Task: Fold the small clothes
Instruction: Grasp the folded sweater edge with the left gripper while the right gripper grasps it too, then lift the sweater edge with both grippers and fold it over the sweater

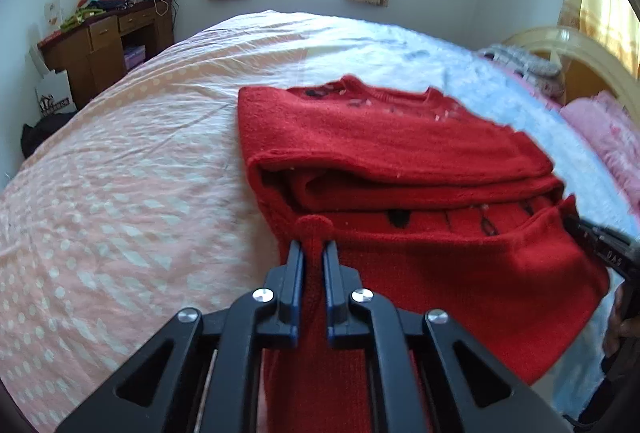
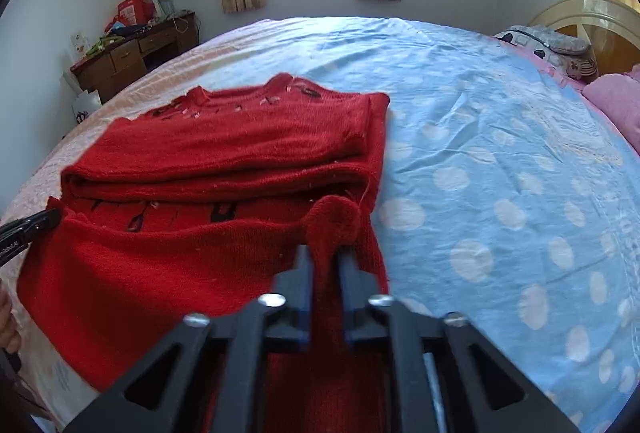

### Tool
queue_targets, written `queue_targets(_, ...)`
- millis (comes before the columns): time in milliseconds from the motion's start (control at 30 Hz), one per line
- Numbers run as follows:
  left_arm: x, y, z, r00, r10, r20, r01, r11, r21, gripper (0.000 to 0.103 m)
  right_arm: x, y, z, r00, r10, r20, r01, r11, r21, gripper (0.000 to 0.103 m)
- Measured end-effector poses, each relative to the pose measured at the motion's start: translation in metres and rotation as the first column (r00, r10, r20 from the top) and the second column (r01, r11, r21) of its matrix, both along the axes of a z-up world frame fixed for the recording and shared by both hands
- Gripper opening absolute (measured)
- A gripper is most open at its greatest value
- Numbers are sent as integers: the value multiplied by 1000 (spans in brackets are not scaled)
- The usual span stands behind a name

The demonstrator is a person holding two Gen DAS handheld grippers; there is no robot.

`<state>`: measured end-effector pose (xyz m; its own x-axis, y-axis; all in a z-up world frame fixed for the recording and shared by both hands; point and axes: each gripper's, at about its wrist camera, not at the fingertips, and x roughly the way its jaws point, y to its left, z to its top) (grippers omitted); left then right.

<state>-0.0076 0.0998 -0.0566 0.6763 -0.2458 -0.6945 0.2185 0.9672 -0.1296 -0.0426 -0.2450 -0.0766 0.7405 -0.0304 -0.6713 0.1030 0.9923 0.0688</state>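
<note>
The red knitted sweater is a soft, fuzzy, matt wool-like cloth with dark woven-in motifs, and it lies on a thin, creased, matt cotton bedsheet, pink with white dots toward the bed's left edge and pale blue with white dots toward its right. The left gripper and right gripper are smooth, matt black plastic with shiny round metal screw heads. The brown wooden desk has a dull varnished finish.
</note>
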Motion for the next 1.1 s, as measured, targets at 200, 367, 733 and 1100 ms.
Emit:
queue_targets(200,-10,17,9,999,-2,34,6,995,-103,9,-26,-9,21,997,-46,67,39,995,92,8)
queue_targets(367,0,2,-6,999,-32,-30,30,998,-55,12,-23,-3,16,998,-61,33,59,997,41,8)
queue_targets(733,-9,-10,-3,997,-74,25,74,997,8,7,-26,-2,18,998,-56,33,55,998,38,8)
queue_targets(1100,11,4,32,1000,-6,26,8,996,-87,7,-24,4,66,988,-35,154,33,999,10,8)
